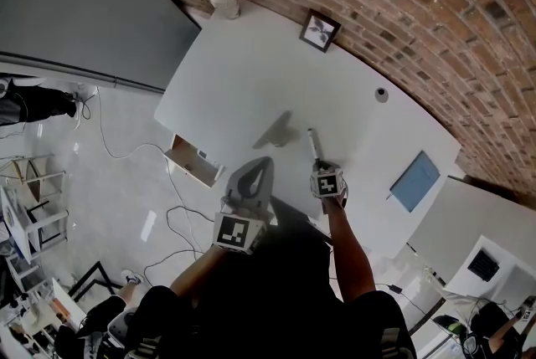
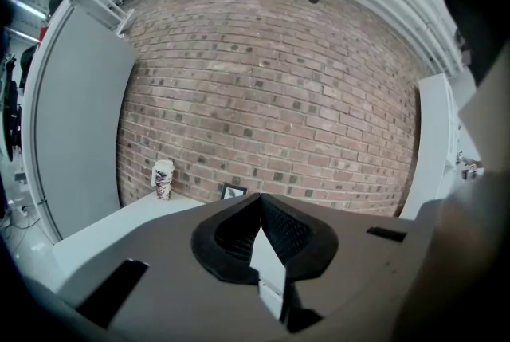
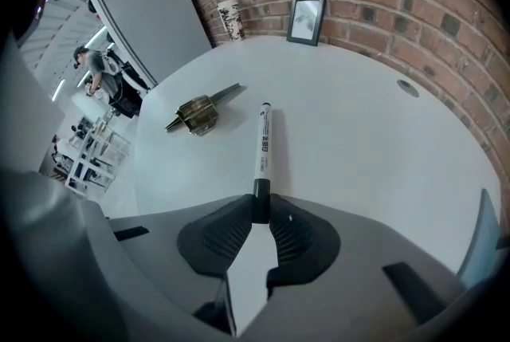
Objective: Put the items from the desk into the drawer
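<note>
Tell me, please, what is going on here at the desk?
A person is working at the white desk with a gripper in each hand. The right gripper points down, its jaws closed on the dark end of a marker that lies on the desk. The left gripper is shut and empty, held near the desk's edge. A metal clip lies to the marker's left, and the drawer stands open.

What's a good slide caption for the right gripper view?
Right gripper clamps the dark end of a white marker on the desk, binder clip beyond.
</note>
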